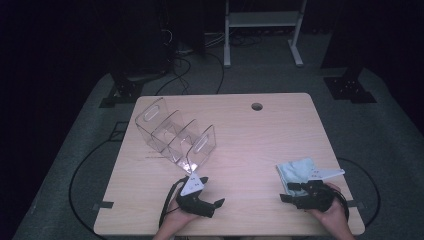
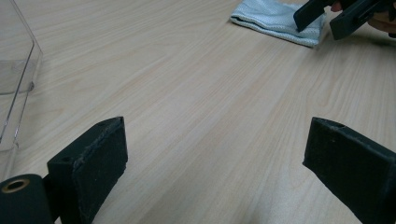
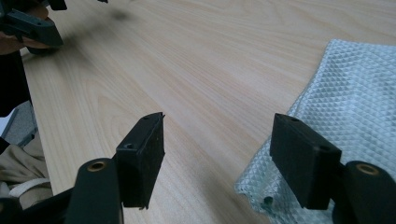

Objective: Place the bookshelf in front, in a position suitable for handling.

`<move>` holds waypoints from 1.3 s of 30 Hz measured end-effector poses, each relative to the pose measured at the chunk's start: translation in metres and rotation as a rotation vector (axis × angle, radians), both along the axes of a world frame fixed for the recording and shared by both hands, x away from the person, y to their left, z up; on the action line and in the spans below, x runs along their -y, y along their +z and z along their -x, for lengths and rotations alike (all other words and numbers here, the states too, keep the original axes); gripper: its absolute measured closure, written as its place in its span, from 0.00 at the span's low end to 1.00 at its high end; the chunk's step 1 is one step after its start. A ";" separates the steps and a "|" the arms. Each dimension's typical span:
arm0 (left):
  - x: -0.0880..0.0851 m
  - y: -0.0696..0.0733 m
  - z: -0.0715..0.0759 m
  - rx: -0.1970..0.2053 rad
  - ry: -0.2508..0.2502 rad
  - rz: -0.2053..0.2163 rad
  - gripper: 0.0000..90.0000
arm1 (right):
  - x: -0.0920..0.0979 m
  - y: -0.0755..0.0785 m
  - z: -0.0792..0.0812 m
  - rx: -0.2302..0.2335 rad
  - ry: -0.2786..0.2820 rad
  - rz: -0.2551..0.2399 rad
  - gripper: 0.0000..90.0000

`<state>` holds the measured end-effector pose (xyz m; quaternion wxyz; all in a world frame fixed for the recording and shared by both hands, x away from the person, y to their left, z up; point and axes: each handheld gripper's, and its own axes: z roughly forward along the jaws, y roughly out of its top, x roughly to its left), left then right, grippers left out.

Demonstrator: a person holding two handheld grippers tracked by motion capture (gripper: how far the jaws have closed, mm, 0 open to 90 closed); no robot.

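Note:
A folded light blue cloth [image 1: 297, 170] [image 2: 280, 18] lies near the table's front right. My right gripper [image 1: 289, 192] [image 3: 219, 128] stands open at the cloth's near left corner. Its right jaw hangs over the cloth's [image 3: 355, 93] edge and its left jaw over bare wood, with nothing pressed between the pads. My left gripper [image 1: 212, 196] [image 2: 217, 135] is open low over bare wood at the front centre, aimed toward the cloth. A clear acrylic organizer [image 1: 175, 135] [image 2: 14, 70] with several compartments stands just behind and left of it.
The wooden table [image 1: 260, 135] has a round cable hole [image 1: 257, 106] near its back edge. A pale metal frame [image 1: 262, 20] stands on the floor beyond, and black cables trail around the table.

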<state>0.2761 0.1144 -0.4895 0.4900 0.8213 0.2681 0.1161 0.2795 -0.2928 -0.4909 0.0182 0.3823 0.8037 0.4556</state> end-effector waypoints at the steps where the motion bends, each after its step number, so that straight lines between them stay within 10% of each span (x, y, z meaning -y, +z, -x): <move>1: 0.000 0.000 0.000 -0.002 0.000 0.003 0.06 | 0.000 0.000 0.000 0.000 0.000 0.000 0.39; 13: -0.017 0.019 0.008 0.051 -0.017 0.013 0.06 | -0.009 0.003 0.004 0.012 0.006 0.038 0.38; 39: -0.094 0.060 -0.006 0.161 0.131 0.112 0.06 | -0.012 0.001 0.003 0.010 0.029 0.065 0.38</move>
